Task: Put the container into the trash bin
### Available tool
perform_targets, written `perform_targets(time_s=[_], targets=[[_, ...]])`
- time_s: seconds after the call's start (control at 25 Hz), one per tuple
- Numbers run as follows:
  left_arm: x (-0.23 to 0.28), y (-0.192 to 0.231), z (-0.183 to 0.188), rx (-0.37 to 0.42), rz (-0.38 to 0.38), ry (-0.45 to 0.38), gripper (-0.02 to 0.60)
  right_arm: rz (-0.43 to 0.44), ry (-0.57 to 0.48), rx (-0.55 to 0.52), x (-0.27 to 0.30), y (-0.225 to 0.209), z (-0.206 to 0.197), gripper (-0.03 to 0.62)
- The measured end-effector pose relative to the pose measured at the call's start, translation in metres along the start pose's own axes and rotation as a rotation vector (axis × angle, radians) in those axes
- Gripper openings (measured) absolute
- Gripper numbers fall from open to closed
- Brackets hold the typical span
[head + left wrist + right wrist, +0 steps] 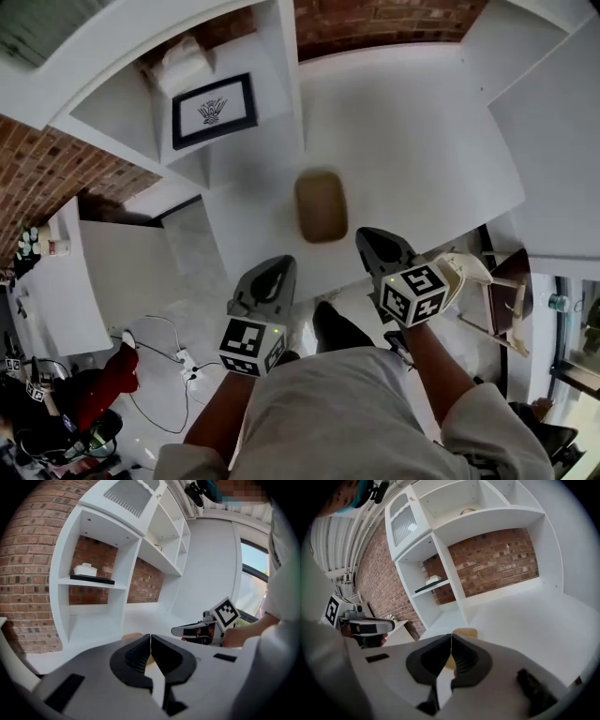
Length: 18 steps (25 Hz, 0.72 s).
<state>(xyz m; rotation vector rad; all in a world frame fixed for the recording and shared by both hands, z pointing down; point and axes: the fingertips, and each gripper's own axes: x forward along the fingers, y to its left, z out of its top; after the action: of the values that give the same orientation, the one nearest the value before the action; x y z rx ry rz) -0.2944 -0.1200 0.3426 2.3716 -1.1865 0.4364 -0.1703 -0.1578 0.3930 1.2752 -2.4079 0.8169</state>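
The left gripper and right gripper both have jaws closed on nothing, the brown container lying ungrasped on the white bench just ahead of them, so the whole task is yet to do.

You stood in what looked like a home living space. A white built-in shelf unit stood against a red brick wall, with a black-framed picture lying flat on one shelf. A broad white countertop ran alongside, and a white power strip with trailing cables lay on the pale floor.
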Motion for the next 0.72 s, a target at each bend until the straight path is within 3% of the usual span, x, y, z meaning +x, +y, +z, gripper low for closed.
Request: perform_targets(time_s=[0.64,0.72], targets=[[0.038,0.024,-0.01,-0.091,0.118,0.043,0.017,0.042,0.188,-0.011,0.076,-0.05,-0.032,0.031],[0.038,0.028,-0.012,-0.098,0.128,0.049,0.017,0.037,0.211,-0.008,0.084,-0.053,-0.038,0.069]])
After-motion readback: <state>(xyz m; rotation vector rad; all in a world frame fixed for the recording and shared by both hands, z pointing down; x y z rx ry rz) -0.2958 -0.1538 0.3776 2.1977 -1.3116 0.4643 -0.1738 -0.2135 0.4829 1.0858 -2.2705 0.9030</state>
